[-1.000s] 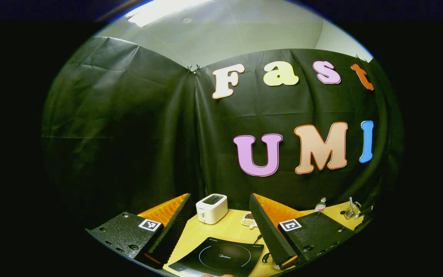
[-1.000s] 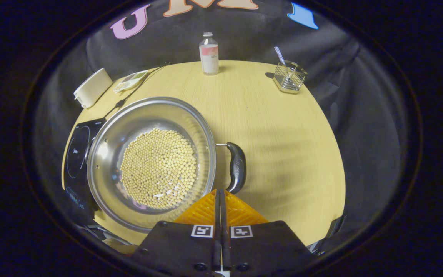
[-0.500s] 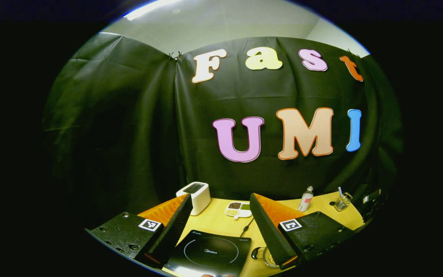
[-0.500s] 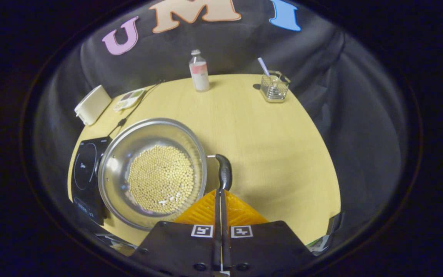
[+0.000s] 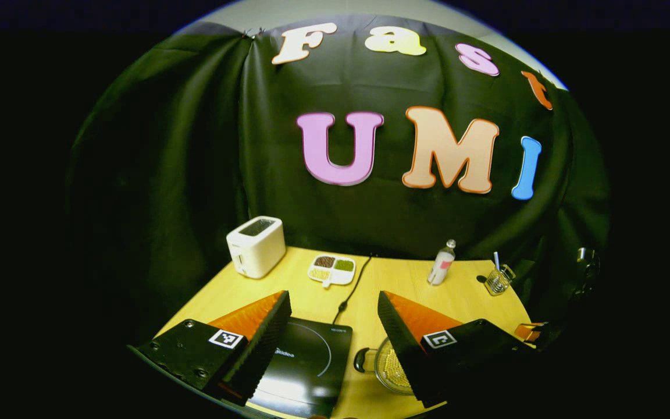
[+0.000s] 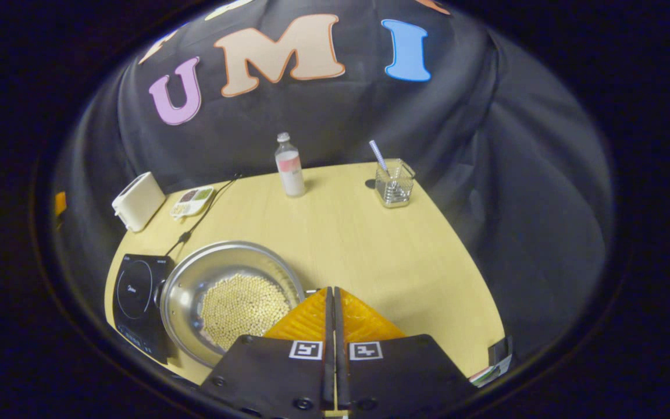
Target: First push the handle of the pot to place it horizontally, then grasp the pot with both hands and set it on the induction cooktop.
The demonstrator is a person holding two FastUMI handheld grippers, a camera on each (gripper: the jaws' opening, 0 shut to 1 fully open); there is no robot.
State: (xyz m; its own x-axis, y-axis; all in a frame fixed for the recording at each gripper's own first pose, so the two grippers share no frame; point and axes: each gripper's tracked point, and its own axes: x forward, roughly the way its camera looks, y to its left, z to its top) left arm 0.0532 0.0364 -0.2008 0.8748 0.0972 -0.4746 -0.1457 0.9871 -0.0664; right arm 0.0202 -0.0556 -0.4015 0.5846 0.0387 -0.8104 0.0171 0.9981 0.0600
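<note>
**Right gripper view: pot not yet on the cooktop, handle step unconfirmed**

Right gripper view places the pot [image 6: 218,291], a wide steel pan holding a layer of pale beans [image 6: 239,305], on the table [image 6: 370,256] just beside the induction cooktop [image 6: 137,297], on the side away from the toaster. The pot's rim seems to overlap the cooktop's near edge, yet most of the pot is seen resting on bare table, so the placing step is judged not done. The pot's right handle is hidden behind the right gripper [image 6: 333,291], so whether it has been laid horizontal cannot be told. The pot's other handle [image 5: 362,359] is seen in the left gripper view as a dark loop between pot and cooktop.

The right gripper's fingers are pressed together with no gap and nothing is seen held between them; it is poised at the pot's rim on the side away from the cooktop. The left gripper [image 5: 335,311] is spread wide and empty, held above the cooktop and the pot's near handle.

Still to be done, as judged: both handles gripped, the pot lifted and set centred on the cooktop.

Beyond the cooktop, a toaster [image 6: 138,201], a divided dish [image 6: 192,201], a bottle [image 6: 289,173] and a wire holder [image 6: 394,185] are set along the table's far edge, well apart from the pot.
</note>
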